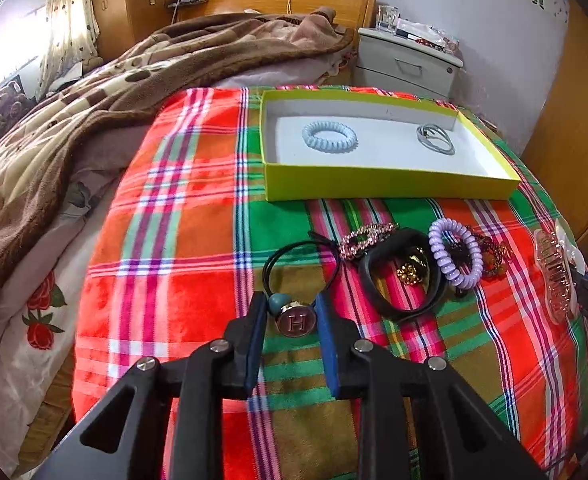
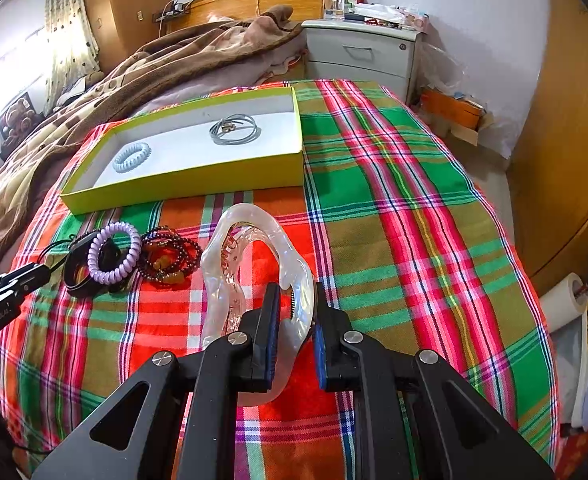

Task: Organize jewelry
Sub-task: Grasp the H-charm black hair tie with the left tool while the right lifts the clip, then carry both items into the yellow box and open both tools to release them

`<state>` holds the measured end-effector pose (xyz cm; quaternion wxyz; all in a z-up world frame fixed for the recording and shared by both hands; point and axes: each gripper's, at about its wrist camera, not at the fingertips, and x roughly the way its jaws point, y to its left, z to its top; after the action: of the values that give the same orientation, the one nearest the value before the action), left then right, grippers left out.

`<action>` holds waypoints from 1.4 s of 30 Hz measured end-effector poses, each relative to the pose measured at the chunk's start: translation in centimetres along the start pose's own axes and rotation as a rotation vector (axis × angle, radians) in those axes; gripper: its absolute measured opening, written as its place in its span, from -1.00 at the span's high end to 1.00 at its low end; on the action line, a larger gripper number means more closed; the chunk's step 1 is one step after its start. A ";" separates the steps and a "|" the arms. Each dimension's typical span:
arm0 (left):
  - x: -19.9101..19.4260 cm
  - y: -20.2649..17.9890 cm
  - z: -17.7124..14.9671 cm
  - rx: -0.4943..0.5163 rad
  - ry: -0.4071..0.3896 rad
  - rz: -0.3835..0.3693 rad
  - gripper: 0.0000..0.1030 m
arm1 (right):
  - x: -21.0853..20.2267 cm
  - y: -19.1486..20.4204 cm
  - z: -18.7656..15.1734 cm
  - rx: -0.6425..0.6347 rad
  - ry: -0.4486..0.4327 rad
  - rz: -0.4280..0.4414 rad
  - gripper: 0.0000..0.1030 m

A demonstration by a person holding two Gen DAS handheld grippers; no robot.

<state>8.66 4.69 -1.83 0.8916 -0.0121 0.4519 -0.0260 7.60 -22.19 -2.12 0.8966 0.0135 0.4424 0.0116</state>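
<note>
Left gripper [image 1: 292,312] jaws part-open around the H hair tie [image 1: 296,321], touching neither pad. Right gripper [image 2: 295,320] jaws clamp the clear claw clip [image 2: 254,264]; box [image 2: 198,184] at 11 o'clock.

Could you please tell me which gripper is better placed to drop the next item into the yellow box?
Probably right. The right gripper is shut on the clear claw clip, apparently lifted. The left gripper only straddles the H hair tie on the cloth.
</note>
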 end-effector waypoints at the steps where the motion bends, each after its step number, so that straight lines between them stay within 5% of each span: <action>1: -0.2 0.1 0.1 -0.001 -0.007 0.001 0.49 | -0.1 0.0 0.0 0.000 -0.003 -0.001 0.71; 21: -5.0 1.4 1.9 -0.010 -0.158 -0.001 0.49 | -2.5 1.0 1.7 -0.006 -0.075 0.019 0.71; 33: -4.5 2.0 5.9 -0.030 -0.177 -0.051 0.49 | -1.8 2.7 6.7 -0.037 -0.103 0.072 0.71; 42: -2.1 1.2 9.5 -0.020 -0.171 -0.094 0.49 | 2.4 4.4 11.6 -0.059 -0.048 0.131 0.71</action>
<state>15.10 5.98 5.42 0.9246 -0.0445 0.3733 -0.0623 18.23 -17.92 3.23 0.9043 0.0164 0.4185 0.0829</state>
